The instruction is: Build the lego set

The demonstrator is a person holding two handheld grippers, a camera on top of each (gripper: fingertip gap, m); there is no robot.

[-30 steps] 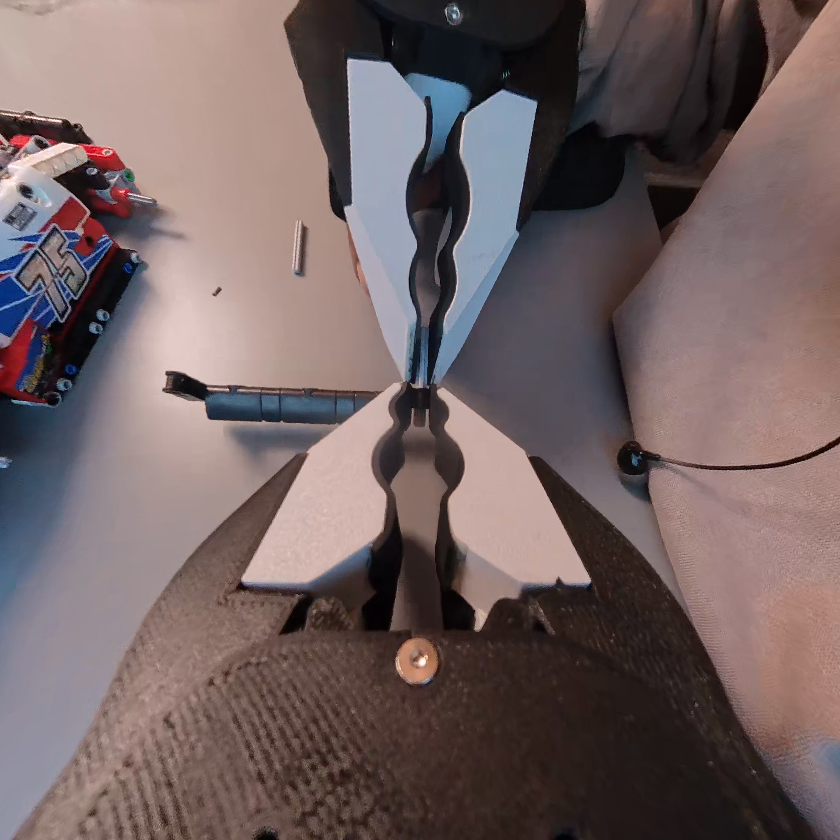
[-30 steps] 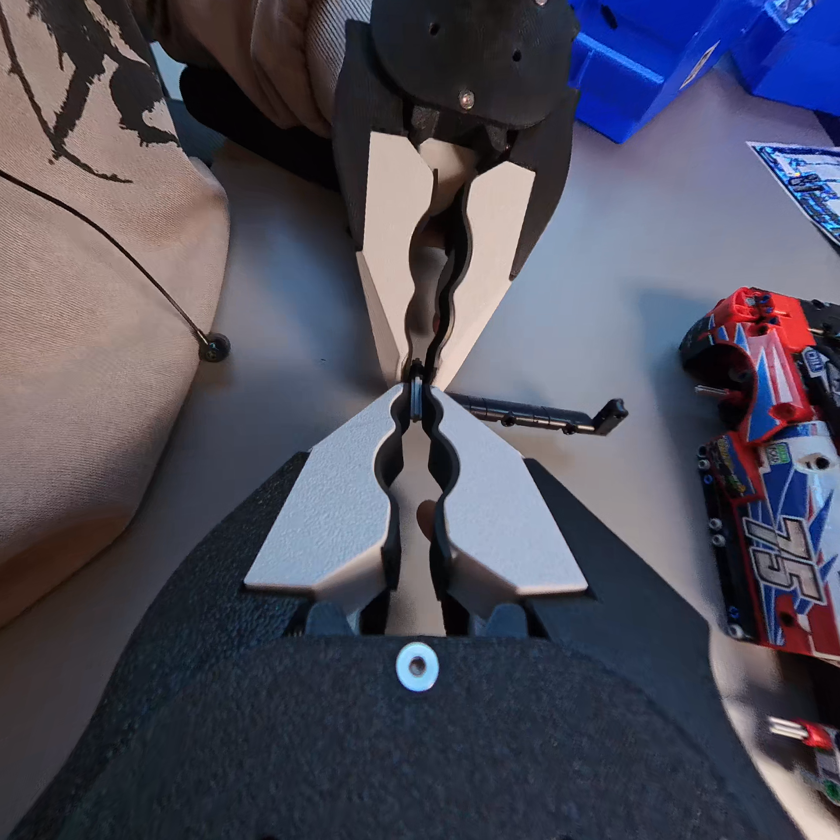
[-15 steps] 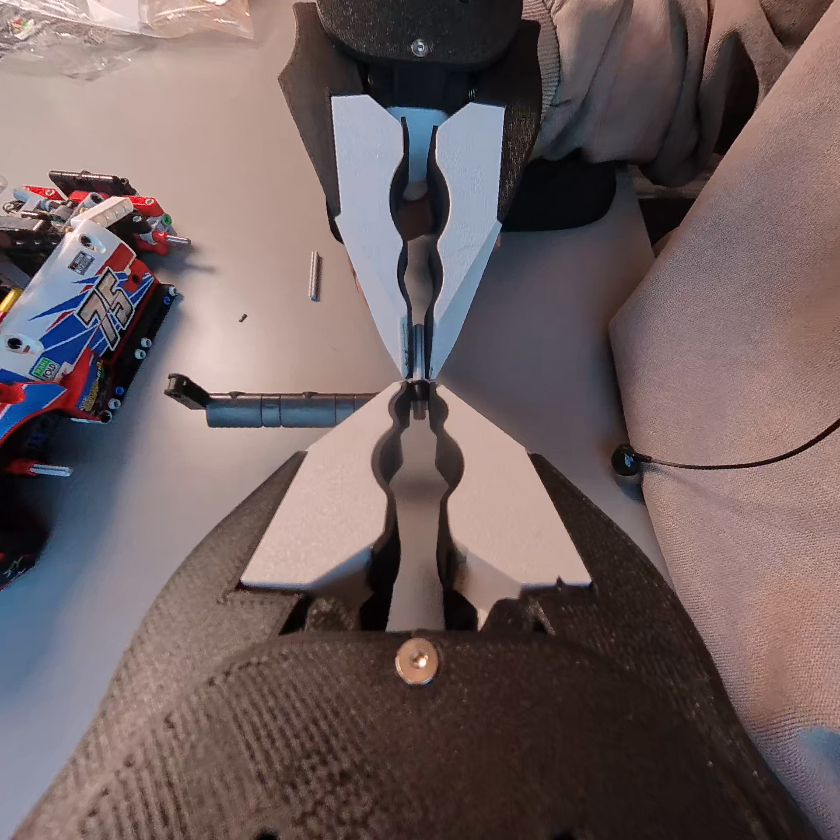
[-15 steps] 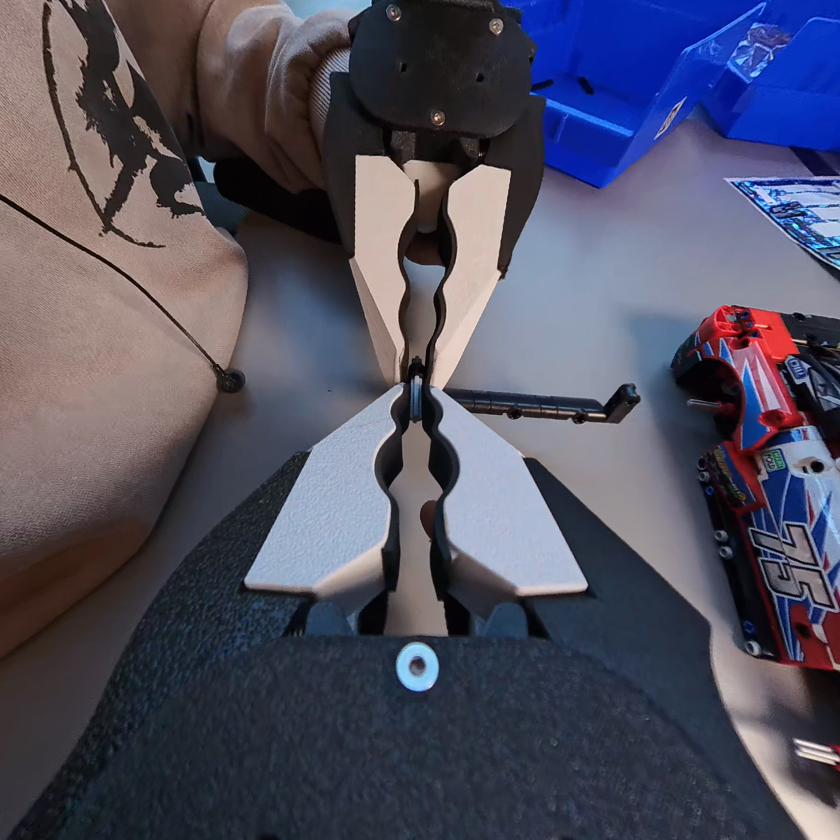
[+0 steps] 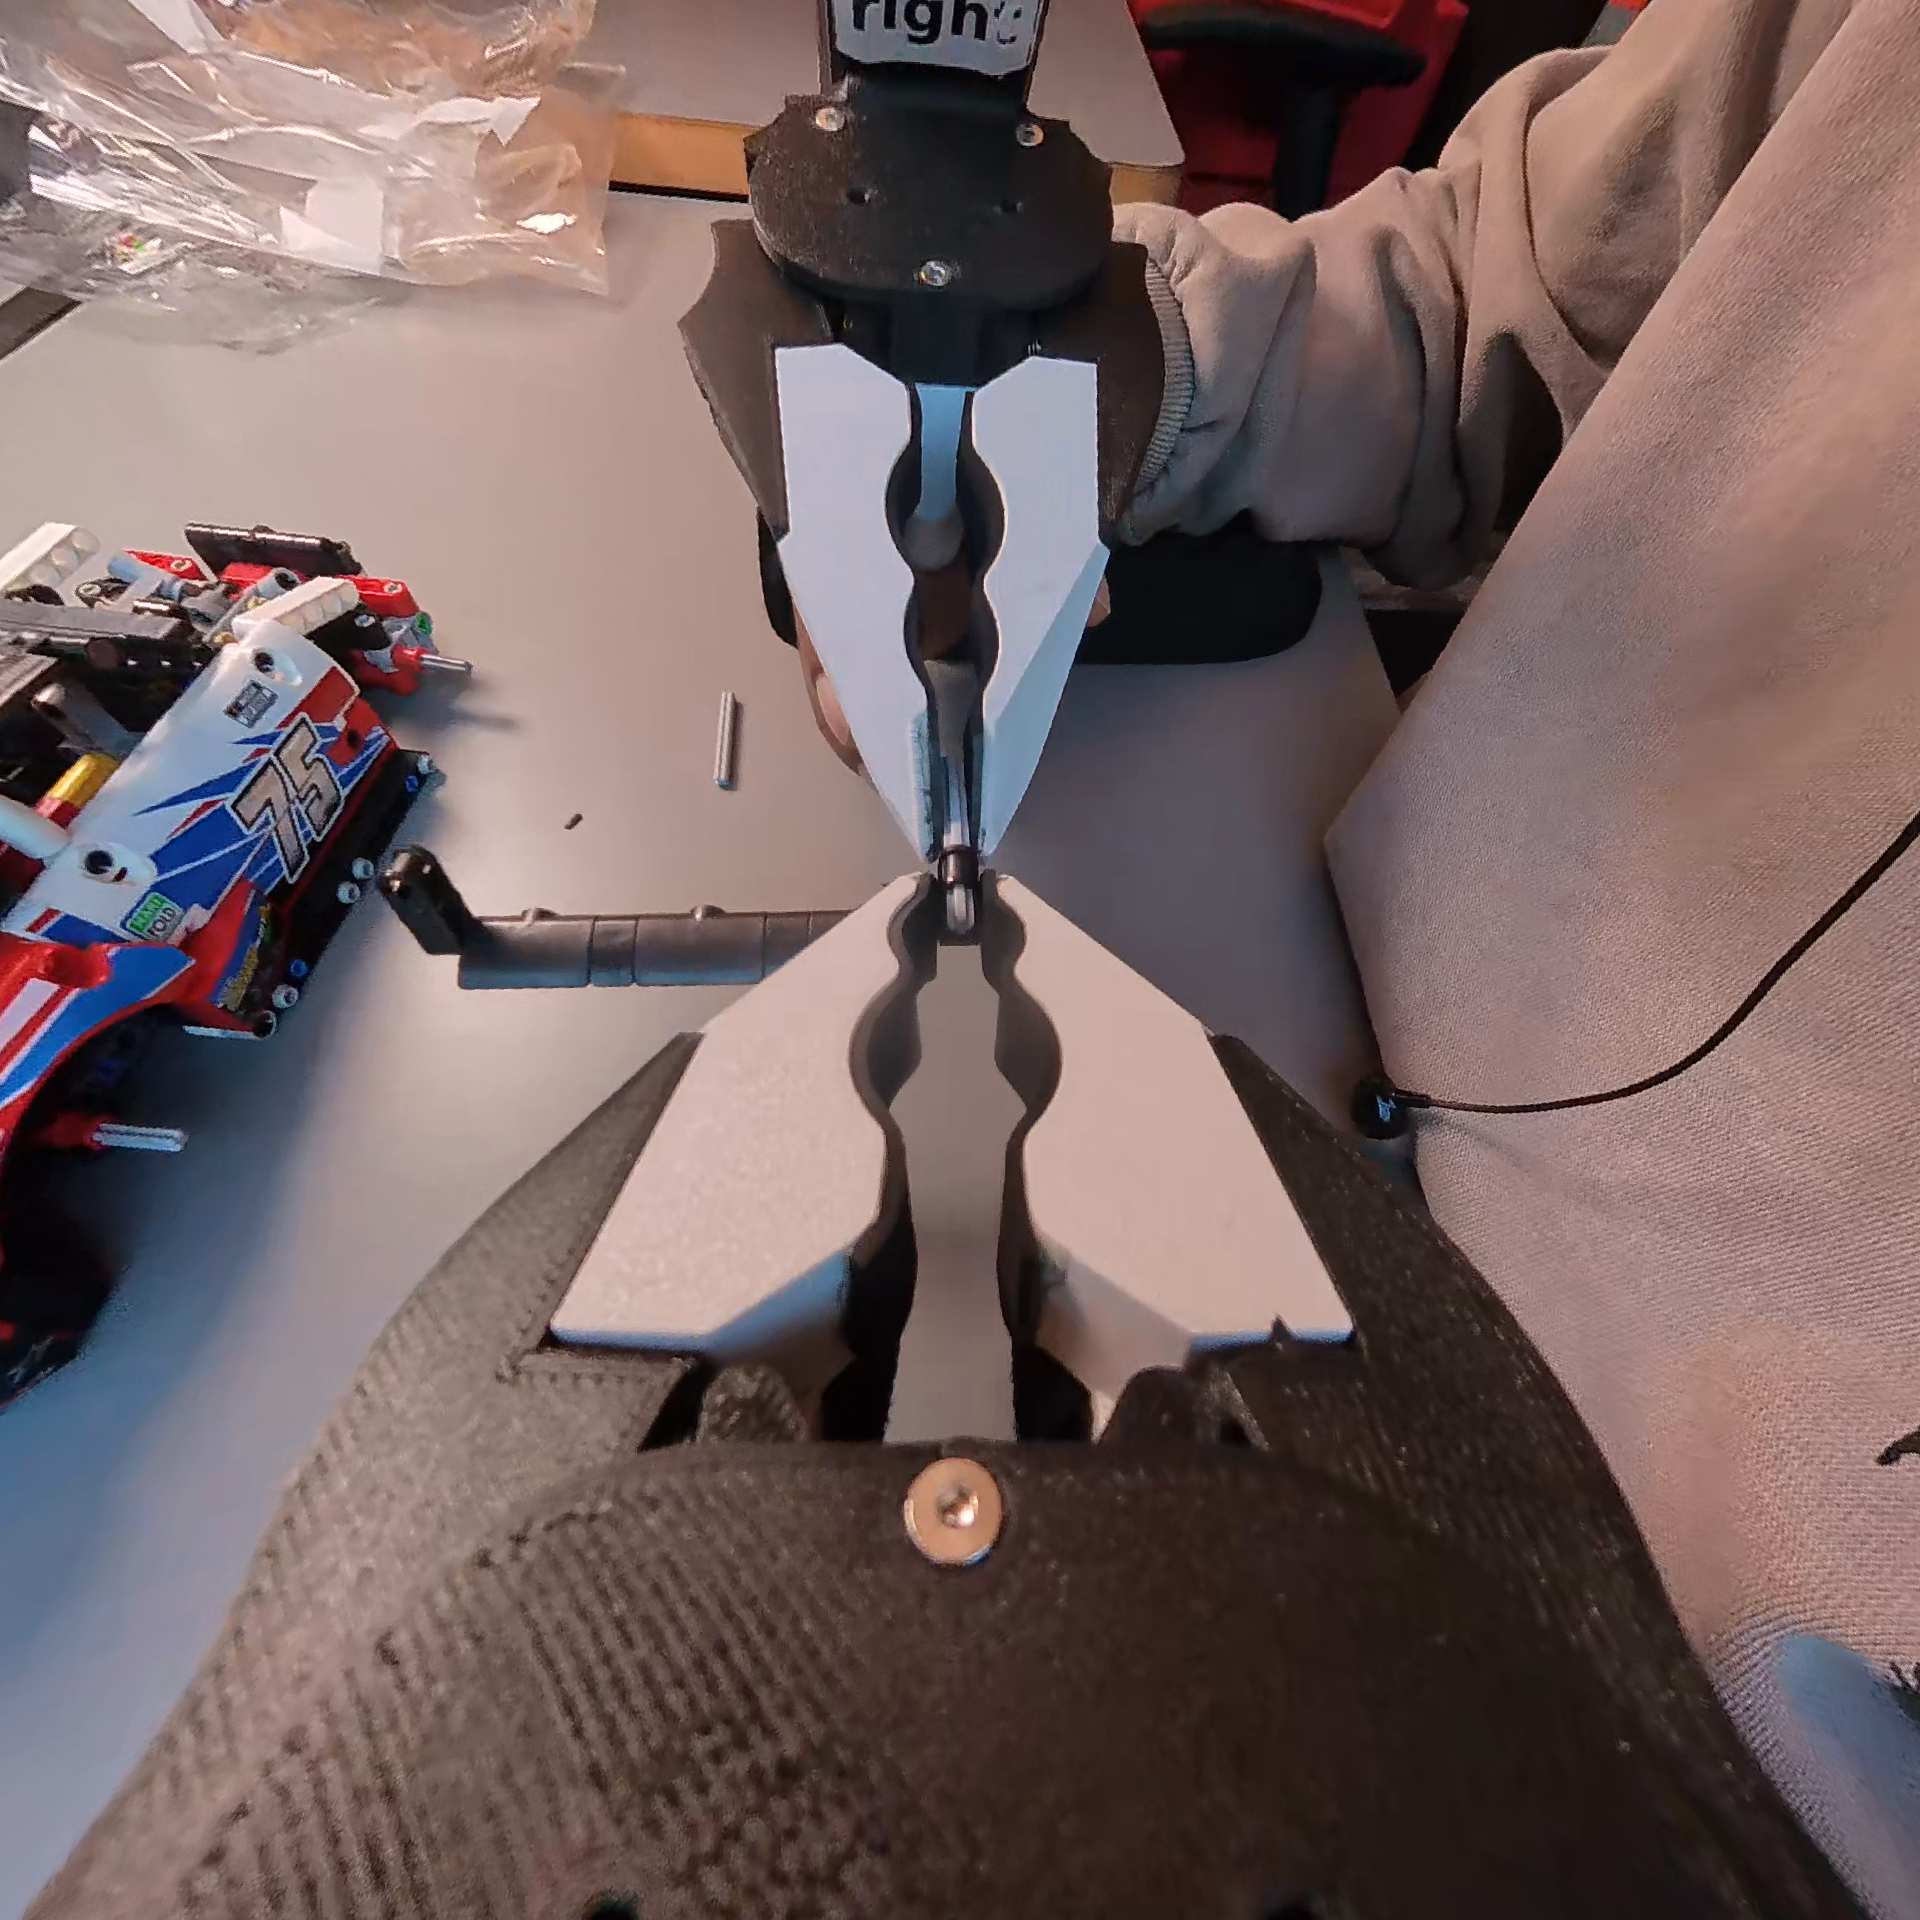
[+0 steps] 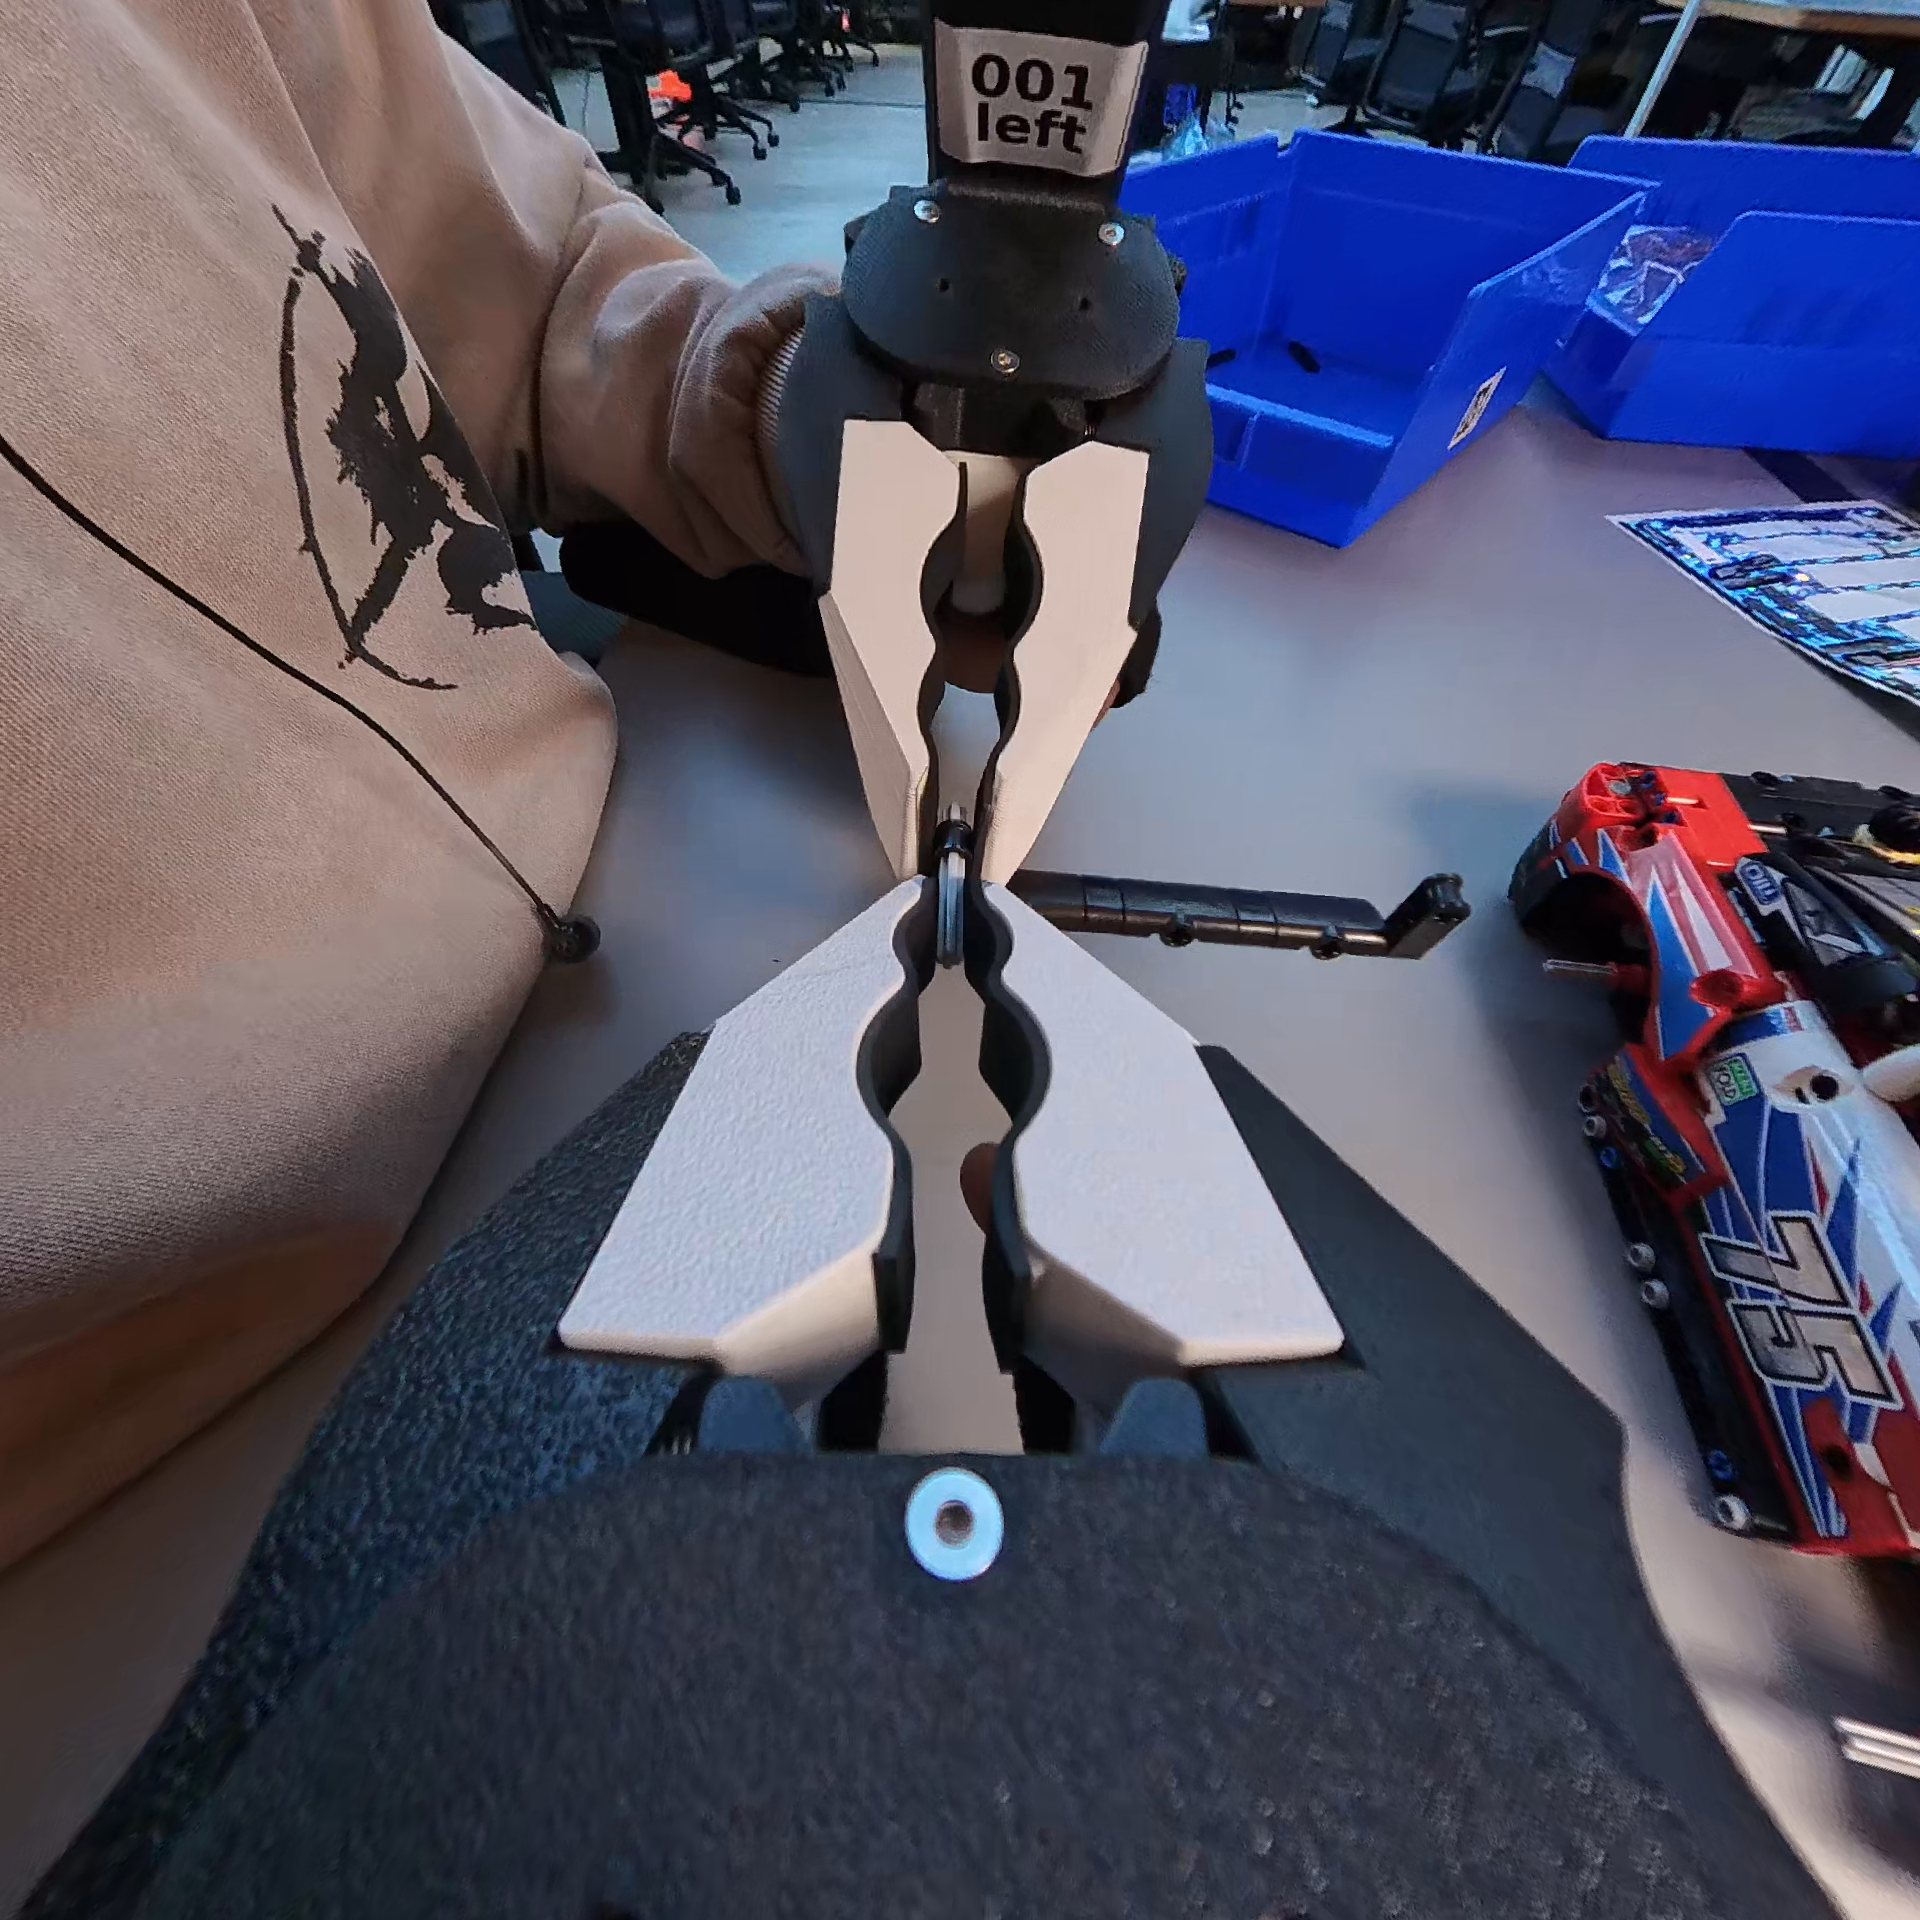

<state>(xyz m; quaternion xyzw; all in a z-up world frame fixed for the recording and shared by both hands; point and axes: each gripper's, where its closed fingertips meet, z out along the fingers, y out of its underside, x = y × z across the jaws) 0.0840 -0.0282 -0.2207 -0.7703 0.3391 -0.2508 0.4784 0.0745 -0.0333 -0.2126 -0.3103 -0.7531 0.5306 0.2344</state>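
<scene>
My left gripper [image 5: 958, 902] and right gripper [image 6: 948, 906] meet tip to tip just above the grey table [image 5: 520, 436]. The left is shut on a small light grey lego piece [image 5: 962, 912]. The right is shut on a small thin black lego piece [image 6: 950, 925]. The two pieces touch at the tips. The right gripper also shows from the front in the left wrist view [image 5: 951, 844], and the left gripper in the right wrist view [image 6: 951, 831]. A black lego axle assembly [image 5: 634, 940] lies on the table behind the tips. The red, white and blue lego car [image 5: 177, 831] lies farther out.
A short grey axle [image 5: 727, 738] lies loose on the table. Clear plastic bags [image 5: 291, 156] sit at the far edge. Blue bins [image 6: 1455, 343] and a printed sheet [image 6: 1808, 582] are at the back. The person's beige sweatshirt [image 6: 208, 727] is close beside the grippers. The tips of both grippers are at nearly the same place. From either gripper's tips it is about 15 cm to the short grey axle [image 5: 727, 738].
Both grippers stay tip to tip and shut, but both views now take in more of the far table and the room. The car sits nearer the frame middle.
</scene>
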